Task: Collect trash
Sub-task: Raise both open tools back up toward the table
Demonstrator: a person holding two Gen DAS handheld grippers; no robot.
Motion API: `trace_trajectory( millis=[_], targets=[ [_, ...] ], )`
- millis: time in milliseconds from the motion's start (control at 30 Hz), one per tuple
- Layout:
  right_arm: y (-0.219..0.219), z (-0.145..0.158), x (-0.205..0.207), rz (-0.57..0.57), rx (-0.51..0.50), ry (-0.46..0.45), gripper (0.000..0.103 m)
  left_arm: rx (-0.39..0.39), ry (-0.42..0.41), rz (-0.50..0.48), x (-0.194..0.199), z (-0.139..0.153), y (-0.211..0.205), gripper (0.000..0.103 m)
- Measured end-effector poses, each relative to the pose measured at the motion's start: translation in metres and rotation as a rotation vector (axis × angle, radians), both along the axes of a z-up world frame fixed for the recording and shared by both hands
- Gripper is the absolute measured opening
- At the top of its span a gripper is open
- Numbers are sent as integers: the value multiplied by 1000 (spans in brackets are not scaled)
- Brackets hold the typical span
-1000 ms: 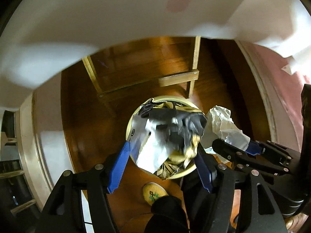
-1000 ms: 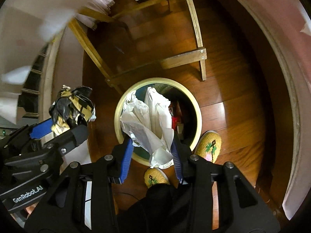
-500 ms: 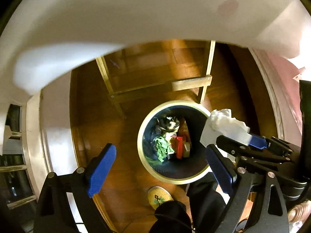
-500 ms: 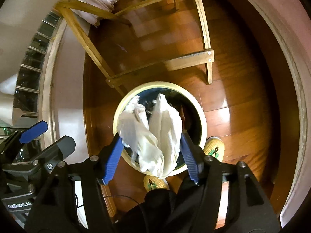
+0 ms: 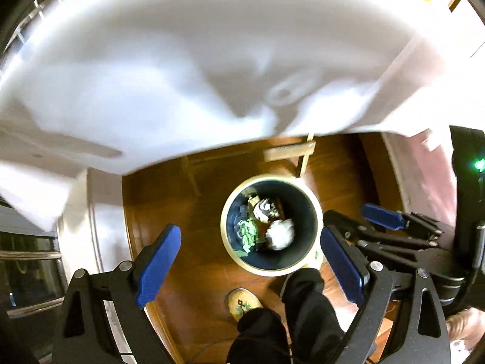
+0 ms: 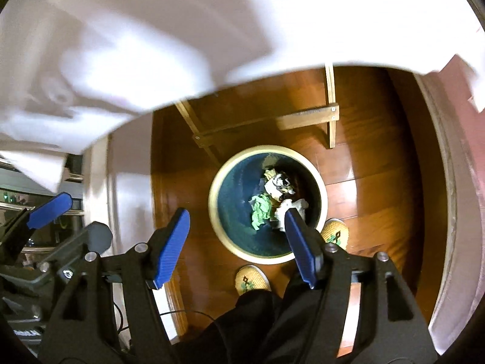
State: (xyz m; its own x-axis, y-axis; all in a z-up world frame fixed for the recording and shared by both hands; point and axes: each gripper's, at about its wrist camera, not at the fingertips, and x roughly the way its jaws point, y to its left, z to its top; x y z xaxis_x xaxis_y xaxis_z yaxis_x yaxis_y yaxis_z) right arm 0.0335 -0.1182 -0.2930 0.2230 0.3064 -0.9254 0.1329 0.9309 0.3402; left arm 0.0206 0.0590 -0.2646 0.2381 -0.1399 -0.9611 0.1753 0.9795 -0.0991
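Trash (image 5: 266, 226) is lying inside the bin (image 5: 225, 242) on the floor; both grippers (image 5: 251, 261) (image 6: 238, 244) are hanging wide and empty, so this drop seems finished

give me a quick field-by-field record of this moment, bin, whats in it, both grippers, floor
bin: round trash bin, cream rim, dark inside, standing on the floor
contents: white crumpled paper, green crumpled scrap, dark and white wrapper
left gripper: open, holding nothing, above the bin
right gripper: open, holding nothing, above the bin
floor: brown wooden floor
nearby: wooden frame beyond the bin, person's patterned slipper at its near side
overhead: blurred white surface fills the top of both views
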Motion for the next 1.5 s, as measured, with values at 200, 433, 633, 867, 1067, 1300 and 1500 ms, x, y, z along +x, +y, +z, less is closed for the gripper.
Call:
trace_trajectory(
  millis=[200,433,633,867,1067,1300,1500],
  targets=[
    [8,79,-10,18,2,-56,63,-30,-109,-29,-10,97,7,94],
    [11,175,-20,4,-9,-158,63,-63,-259,-46,-21,193,17,94],
    [3,250,-23,-33,-27,-258,63,-101,-383,-34,-27,260,32,94],
    [-1,322,-17,-33,-96,-371,63,-113,-484,-43,-19,315,42,94],
    [-1,357,2,-30,-145,-447,63,-116,-494,-46,9,338,46,94],
    [-11,374,53,-30,-164,-489,63,-74,-504,12,57,350,46,94],
    [-35,368,129,-17,-157,-488,63,-47,-429,61,124,335,37,94]
  ],
)
